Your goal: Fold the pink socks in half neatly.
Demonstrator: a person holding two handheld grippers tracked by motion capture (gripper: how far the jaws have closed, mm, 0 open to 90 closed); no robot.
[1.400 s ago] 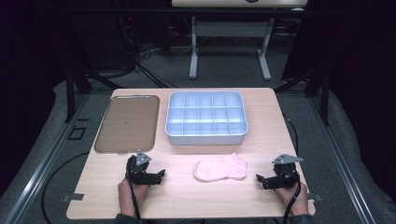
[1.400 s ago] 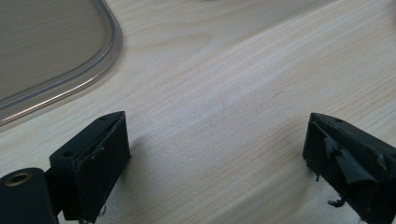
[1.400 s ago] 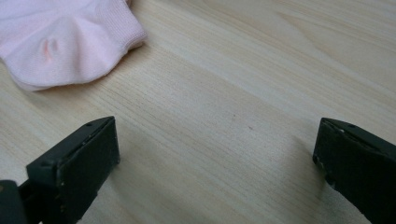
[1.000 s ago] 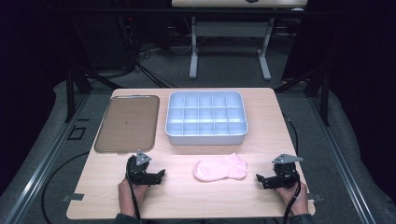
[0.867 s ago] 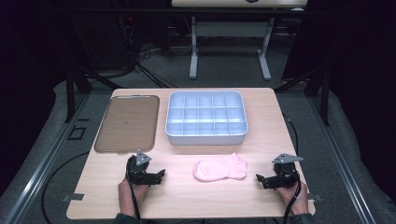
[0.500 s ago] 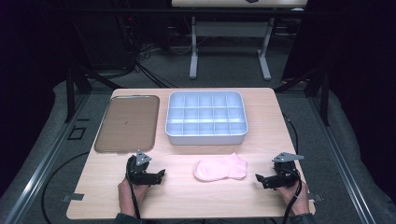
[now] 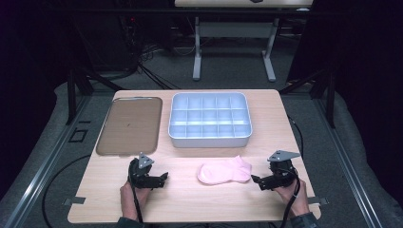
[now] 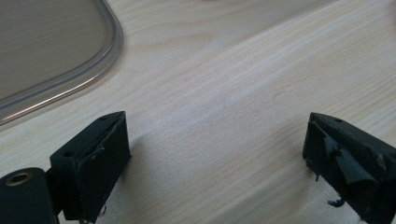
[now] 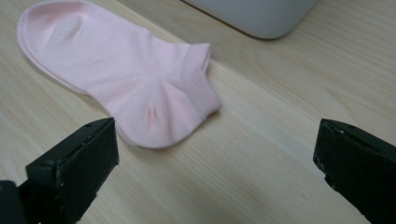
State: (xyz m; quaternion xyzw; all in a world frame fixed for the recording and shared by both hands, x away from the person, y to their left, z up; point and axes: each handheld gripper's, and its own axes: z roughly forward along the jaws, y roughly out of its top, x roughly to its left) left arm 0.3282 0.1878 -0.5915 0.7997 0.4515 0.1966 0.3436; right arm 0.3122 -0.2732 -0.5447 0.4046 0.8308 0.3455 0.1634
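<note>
A pink ankle sock (image 7: 225,170) lies flat on the wooden table near its front edge, between the two grippers. In the right gripper view the sock (image 9: 126,74) lies just beyond the jaws, its cuff end nearest them. My right gripper (image 7: 259,180) stands open just right of the sock, low over the table, with nothing between its jaws (image 9: 215,168). My left gripper (image 7: 161,179) stands open at the front left, well apart from the sock, over bare wood (image 8: 217,154).
A pale blue divided tray (image 7: 209,119) with several empty compartments sits at the back centre; its wall (image 9: 261,18) shows past the sock. A clear brownish flat lid (image 7: 130,125) lies at the back left, its rim (image 8: 100,65) ahead of the left jaws.
The right gripper has shifted very slightly; the left gripper and the sock have not moved.
</note>
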